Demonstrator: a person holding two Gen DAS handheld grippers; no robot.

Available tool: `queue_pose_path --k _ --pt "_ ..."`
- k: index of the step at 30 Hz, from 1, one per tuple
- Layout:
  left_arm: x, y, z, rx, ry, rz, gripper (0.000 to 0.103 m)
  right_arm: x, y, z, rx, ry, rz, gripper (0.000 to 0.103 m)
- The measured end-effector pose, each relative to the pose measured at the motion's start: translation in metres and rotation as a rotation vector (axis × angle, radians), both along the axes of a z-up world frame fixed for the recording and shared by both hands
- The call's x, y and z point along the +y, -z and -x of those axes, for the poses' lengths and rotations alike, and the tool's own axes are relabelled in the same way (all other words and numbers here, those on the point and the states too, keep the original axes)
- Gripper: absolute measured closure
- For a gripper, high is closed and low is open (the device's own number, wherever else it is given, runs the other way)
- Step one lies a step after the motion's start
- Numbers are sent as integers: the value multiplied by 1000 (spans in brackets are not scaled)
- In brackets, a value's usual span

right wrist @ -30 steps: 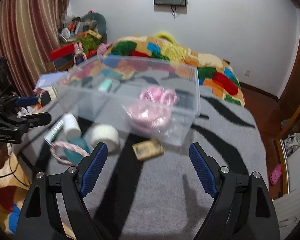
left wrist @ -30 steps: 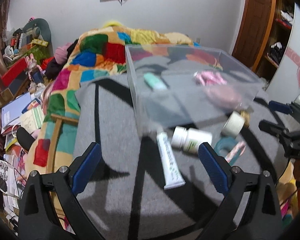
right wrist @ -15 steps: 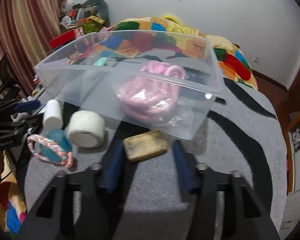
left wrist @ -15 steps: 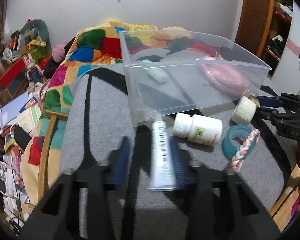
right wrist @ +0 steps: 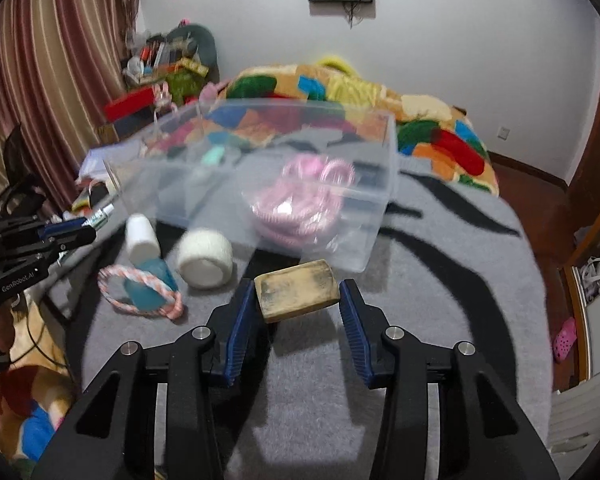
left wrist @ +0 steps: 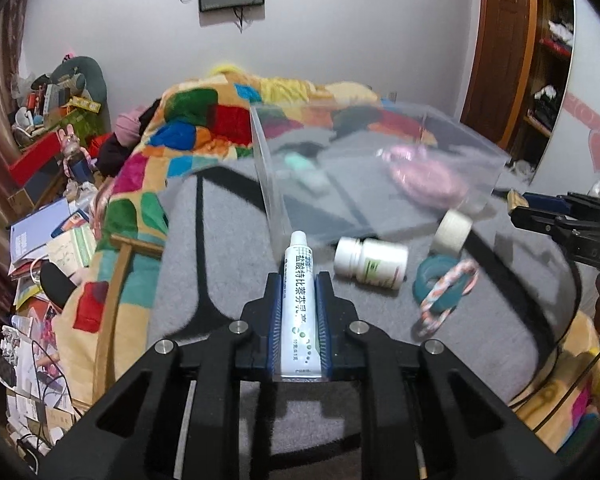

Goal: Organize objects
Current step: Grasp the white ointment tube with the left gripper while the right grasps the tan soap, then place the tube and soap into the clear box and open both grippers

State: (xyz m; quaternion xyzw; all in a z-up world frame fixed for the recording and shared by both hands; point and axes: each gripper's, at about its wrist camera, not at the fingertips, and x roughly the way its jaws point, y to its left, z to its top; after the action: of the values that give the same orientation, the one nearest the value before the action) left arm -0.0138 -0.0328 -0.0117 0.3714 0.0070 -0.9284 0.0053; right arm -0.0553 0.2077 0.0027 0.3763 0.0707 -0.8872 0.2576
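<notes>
The left gripper [left wrist: 298, 304] grasps the tube [left wrist: 299, 304], the right gripper [right wrist: 298, 306] clamps the wooden block [right wrist: 298, 290] — both just before the clear box [right wrist: 364, 216]; lift them over its front wall, then release.

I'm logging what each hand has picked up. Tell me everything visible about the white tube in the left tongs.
The white tube is a small, soft-looking ointment tube with a white screw cap, blue printed characters down its length and green dots near its flat crimped end. It lies lengthwise between the blue pads of the left tongs, which are shut on its sides, cap pointing forward toward the clear plastic bin. It appears lifted off the grey rug.
</notes>
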Motion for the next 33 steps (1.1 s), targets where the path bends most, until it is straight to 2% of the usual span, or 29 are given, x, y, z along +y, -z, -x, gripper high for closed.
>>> queue_pose_path --k 4,10,16,26,33 --pt "-1 -23 1 59 2 -13 87 8 -28 -3 50 16 58 63" --pt "2 -56 14 136 23 -19 87 5 -62 -5 135 22 88 63" --pt "3 -69 43 138 34 -43 87 -9 -80 11 156 15 109 63" --pt "9 -62 88 85 42 -86 87 -43 -69 54 85 3 136 63" --pt "12 -30 120 -24 21 -73 87 -68 -38 86 -11 -13 74 63"
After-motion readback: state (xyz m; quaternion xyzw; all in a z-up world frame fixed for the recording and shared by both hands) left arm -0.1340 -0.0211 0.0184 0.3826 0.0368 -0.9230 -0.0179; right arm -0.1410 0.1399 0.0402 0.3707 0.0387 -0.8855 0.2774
